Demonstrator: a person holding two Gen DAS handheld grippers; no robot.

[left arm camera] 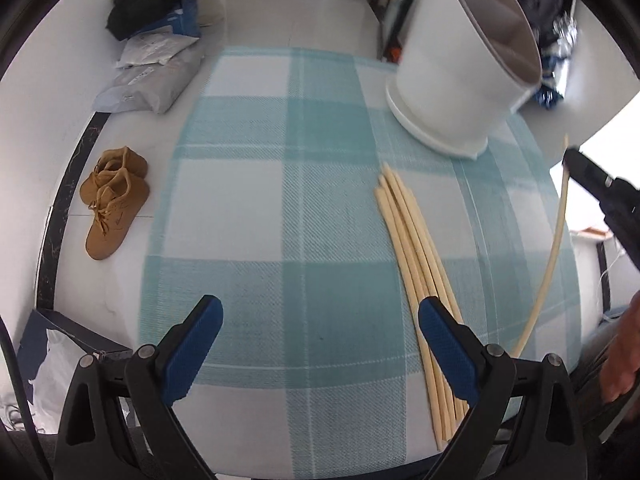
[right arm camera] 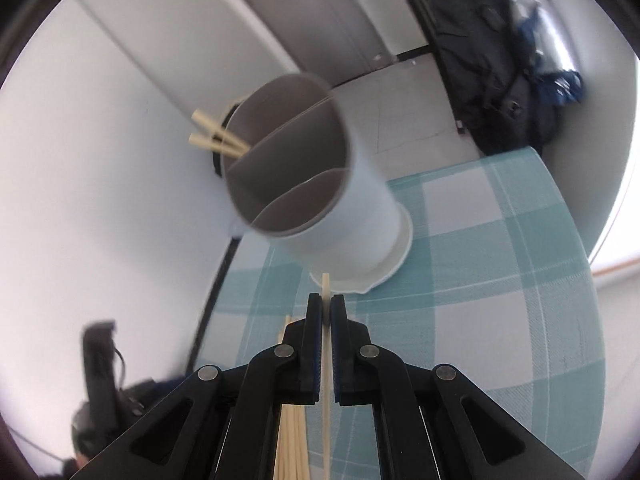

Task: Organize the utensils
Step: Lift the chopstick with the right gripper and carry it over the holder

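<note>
A white utensil holder with grey divided compartments stands on the teal checked cloth. Several pale chopsticks lie in a bundle on the cloth. My left gripper is open and empty, its right finger above the bundle. My right gripper is shut on a single chopstick, held above the cloth in front of the holder. Two chopsticks stick out of the holder's far compartment. The held chopstick also shows in the left wrist view, with the right gripper on its upper end.
A pair of tan boots and grey parcels lie on the floor to the left of the table. A dark coat hangs beyond the table. The bundle also shows under my right gripper.
</note>
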